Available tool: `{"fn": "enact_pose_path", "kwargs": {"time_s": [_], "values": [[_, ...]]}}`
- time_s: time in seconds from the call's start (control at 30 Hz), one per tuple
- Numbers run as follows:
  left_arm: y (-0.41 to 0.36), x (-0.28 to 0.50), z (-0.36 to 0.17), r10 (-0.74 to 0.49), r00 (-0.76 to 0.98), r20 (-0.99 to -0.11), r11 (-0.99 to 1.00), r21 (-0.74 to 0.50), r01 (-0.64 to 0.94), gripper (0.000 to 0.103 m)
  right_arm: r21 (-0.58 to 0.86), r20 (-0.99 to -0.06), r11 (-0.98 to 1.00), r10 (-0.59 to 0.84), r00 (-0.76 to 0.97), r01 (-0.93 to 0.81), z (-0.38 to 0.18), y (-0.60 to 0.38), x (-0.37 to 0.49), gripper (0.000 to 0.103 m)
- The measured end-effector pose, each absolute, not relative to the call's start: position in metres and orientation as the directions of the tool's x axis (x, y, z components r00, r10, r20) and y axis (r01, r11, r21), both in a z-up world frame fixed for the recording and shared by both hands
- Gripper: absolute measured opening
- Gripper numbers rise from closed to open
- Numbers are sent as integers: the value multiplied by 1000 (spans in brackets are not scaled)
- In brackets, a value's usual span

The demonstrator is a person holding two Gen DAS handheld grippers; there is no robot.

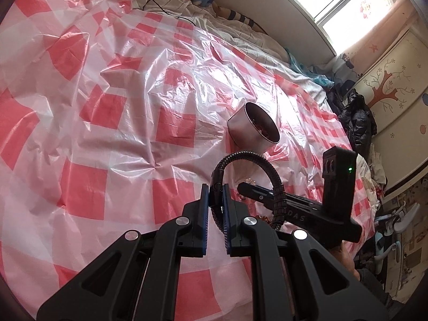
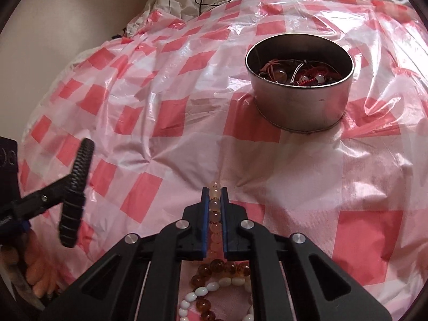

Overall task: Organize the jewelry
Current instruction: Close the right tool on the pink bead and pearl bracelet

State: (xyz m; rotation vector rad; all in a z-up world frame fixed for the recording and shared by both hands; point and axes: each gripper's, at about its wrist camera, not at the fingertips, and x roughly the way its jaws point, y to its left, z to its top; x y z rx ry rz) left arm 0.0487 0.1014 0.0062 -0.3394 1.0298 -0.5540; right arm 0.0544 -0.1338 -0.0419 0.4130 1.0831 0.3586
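Note:
My left gripper [image 1: 215,191] is shut on a black braided bracelet [image 1: 248,157], whose loop arches up and to the right above the sheet. That bracelet [image 2: 77,187] also hangs at the left of the right wrist view. My right gripper [image 2: 214,194] is shut on a strand of pale peach beads [image 2: 215,204] that runs between its blue pads. Behind those pads lie amber beads [image 2: 214,266] and white oval beads [image 2: 203,291] on the sheet. A round metal tin [image 2: 302,101] with jewelry [image 2: 294,76] inside stands ahead and to the right; in the left wrist view the tin [image 1: 247,131] sits beyond the bracelet.
A red-and-white checked plastic sheet [image 1: 112,123] covers the bed, crumpled in places. Rumpled bedding and a black cable [image 1: 160,2] lie at the far edge. A window and a painted cabinet [image 1: 388,88] are at the right. A hand [image 2: 37,267] shows at lower left.

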Motion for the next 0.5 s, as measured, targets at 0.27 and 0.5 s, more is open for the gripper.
{"fn": "enact_pose_path", "kwargs": {"time_s": [0.27, 0.5], "values": [[71, 51, -6, -558, 357, -749, 827, -469, 309, 9, 570, -727, 821, 518, 451, -23, -33, -173, 48, 8], [46, 56, -11, -555, 333, -762, 825, -452, 340, 9, 598, -702, 801, 519, 488, 9, -25, -198, 48, 9]]}}
